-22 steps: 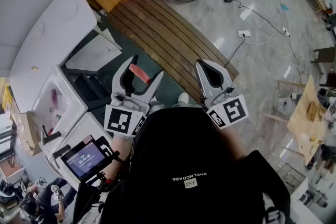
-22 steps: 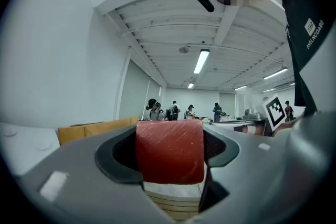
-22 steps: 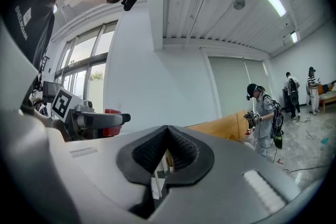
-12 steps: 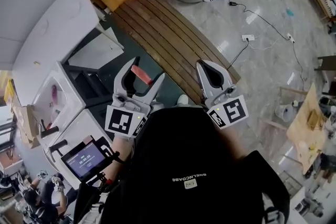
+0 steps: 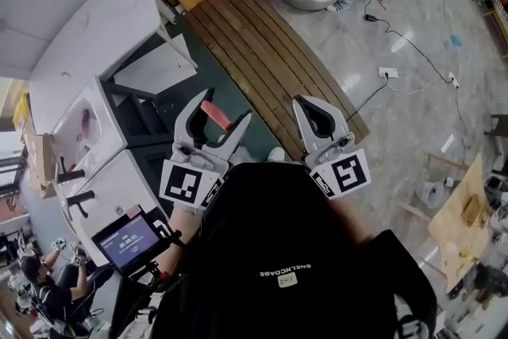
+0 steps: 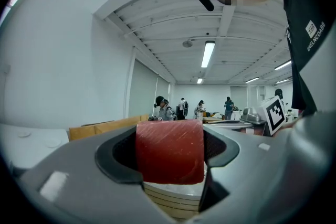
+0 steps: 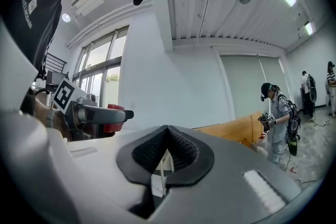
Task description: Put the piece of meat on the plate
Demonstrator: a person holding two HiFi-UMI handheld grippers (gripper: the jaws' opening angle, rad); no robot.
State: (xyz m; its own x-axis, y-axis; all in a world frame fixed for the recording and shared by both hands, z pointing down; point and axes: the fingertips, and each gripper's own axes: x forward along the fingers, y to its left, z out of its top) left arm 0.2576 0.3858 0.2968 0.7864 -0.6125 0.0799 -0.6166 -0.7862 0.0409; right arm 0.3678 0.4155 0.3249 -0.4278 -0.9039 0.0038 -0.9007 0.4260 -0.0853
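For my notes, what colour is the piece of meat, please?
Deep red; the meat shows best in the left gripper view.

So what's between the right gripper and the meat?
Nothing solid: the head view shows only wooden slats and a dark floor strip below the gap between the right gripper and the meat clamped in the left gripper.

black shirt (image 5: 278, 250), small white print (image 5: 287, 271); grey left tongs (image 5: 222, 105) and right tongs (image 5: 309, 103), square-marker cubes (image 5: 189, 183).

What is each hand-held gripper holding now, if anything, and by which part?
The left hand-held gripper clamps the piece of meat by its two opposite sides. The right hand-held gripper is shut and holds nothing.
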